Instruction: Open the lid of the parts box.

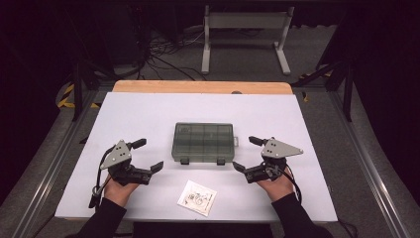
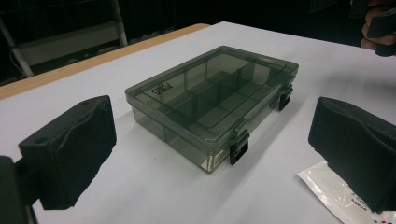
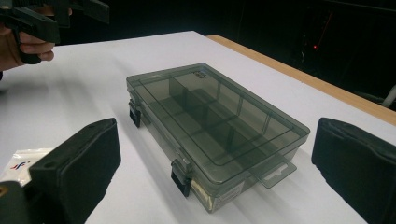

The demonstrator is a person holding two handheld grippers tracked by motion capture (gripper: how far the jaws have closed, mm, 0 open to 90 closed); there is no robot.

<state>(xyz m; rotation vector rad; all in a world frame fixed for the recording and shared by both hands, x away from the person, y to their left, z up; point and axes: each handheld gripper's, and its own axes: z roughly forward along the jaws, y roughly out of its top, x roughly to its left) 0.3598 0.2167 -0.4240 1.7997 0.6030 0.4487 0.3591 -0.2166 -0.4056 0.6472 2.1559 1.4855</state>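
A smoky clear plastic compartment box [image 1: 203, 143] lies shut in the middle of the white table, its two black latches facing the person. It is also close up in the left gripper view [image 2: 212, 100] and the right gripper view [image 3: 215, 123]. A small white packet [image 1: 197, 197] lies in front of it, near the table's front edge. My left gripper [image 1: 147, 154] stands open to the left of the box, nothing between its jaws. My right gripper [image 1: 247, 153] stands open to the right of the box, also holding nothing. In their own views, the left gripper [image 2: 210, 154] and right gripper [image 3: 215, 172] both point at the box.
The white table top [image 1: 148, 114] has a wooden strip [image 1: 198, 87] at its far edge. Behind it stand a grey metal frame [image 1: 245, 34] and cables on the dark floor. Metal rails run along both table sides.
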